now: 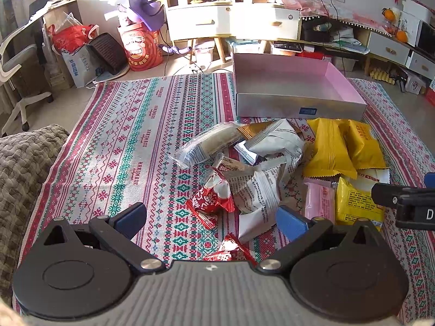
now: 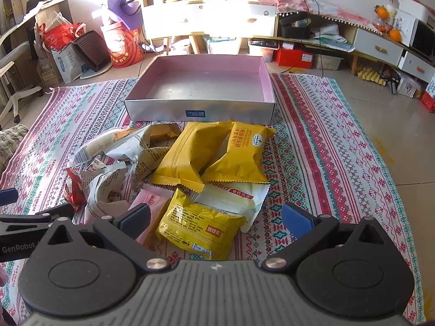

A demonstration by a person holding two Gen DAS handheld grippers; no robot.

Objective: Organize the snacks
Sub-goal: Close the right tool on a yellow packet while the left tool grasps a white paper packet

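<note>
A pile of snack packets lies on a patterned cloth (image 1: pixel 130 141) in front of an open silver box with a pink inside (image 1: pixel 296 103), which holds nothing; the box also shows in the right wrist view (image 2: pixel 201 108). My left gripper (image 1: pixel 210 217) is open above a red packet (image 1: pixel 212 201) and a white printed packet (image 1: pixel 261 190). My right gripper (image 2: pixel 216 220) is open over a small yellow packet (image 2: pixel 198 231), next to a pink packet (image 2: pixel 146 203). Two larger yellow packets (image 2: pixel 190 157) lie behind it.
A grey knitted cushion (image 1: pixel 24 168) sits at the left edge of the cloth. Beyond the cloth are a white cabinet (image 1: pixel 233 19), bags and a red drum (image 1: pixel 141 49), an office chair (image 1: pixel 16 81) and a low sideboard (image 2: pixel 380 46).
</note>
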